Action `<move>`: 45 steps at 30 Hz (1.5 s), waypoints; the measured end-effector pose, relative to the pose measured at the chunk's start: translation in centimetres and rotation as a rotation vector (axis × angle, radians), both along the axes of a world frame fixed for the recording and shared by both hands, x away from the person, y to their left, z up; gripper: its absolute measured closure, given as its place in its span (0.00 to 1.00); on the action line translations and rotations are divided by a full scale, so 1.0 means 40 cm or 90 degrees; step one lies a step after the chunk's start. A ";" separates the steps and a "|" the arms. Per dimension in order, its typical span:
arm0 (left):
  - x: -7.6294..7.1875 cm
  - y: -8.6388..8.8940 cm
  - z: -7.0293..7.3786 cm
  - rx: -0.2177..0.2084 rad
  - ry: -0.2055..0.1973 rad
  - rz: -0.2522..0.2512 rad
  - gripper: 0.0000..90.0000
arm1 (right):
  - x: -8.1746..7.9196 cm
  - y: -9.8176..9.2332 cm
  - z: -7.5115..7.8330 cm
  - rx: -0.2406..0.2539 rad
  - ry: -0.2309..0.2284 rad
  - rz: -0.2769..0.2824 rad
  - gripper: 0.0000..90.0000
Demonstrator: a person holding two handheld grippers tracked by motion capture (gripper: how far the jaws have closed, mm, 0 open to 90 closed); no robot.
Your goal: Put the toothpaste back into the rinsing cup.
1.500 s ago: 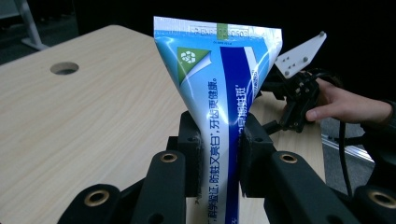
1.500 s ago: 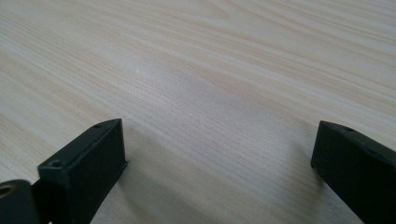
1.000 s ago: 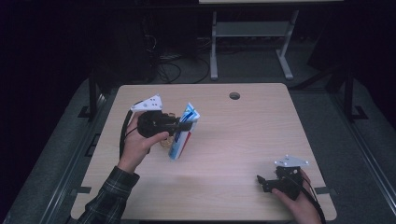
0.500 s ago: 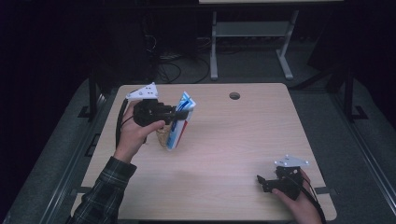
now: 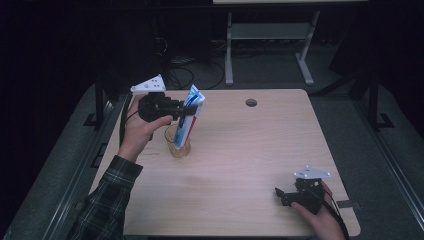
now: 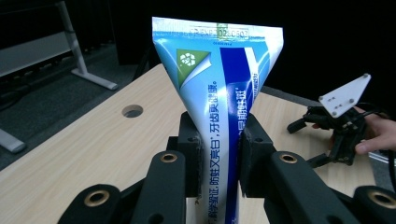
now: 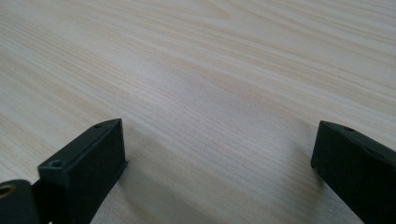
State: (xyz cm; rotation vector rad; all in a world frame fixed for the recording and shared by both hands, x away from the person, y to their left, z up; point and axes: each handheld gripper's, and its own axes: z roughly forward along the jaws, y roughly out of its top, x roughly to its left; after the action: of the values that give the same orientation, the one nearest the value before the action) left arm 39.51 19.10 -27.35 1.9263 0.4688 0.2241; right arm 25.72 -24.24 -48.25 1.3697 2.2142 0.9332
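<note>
My left tool (image 6: 219,154) is pinching the toothpaste tube (image 6: 219,88), crimped end up, its lower end dipping into a glass cup (image 5: 178,145) on the desk (image 5: 250,160). My right tool (image 7: 219,158) sits spread wide, holding nothing, low over bare wood well apart from the cup.

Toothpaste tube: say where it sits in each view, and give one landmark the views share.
High view: toothpaste tube upper left, clamped by the left gripper, over a glass cup.
Left gripper view: centre, upright between the jaws.
Right gripper view: bare table.
Shared landmark: round table hole.
</note>
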 end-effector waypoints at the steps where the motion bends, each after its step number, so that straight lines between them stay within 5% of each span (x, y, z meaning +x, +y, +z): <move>1: 0.004 0.002 0.000 0.001 -0.002 0.004 0.82 | 0.000 0.000 0.000 0.000 0.000 0.000 0.03; 16: 0.072 0.043 0.002 -0.009 -0.016 0.033 0.82 | 0.000 0.000 0.000 0.000 0.000 -0.001 0.03; 35: 0.119 0.050 -0.058 0.033 -0.018 0.048 0.82 | 0.000 0.000 0.000 -0.001 0.000 0.000 0.03; 45: 0.124 0.061 -0.107 0.031 0.002 0.061 0.82 | 0.000 0.000 0.000 -0.001 0.000 0.000 0.03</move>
State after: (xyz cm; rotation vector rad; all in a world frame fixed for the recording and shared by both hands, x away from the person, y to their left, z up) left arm 44.48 21.54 -31.63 1.9533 0.5625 0.2975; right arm 25.74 -24.25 -48.27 1.3681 2.2144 0.9315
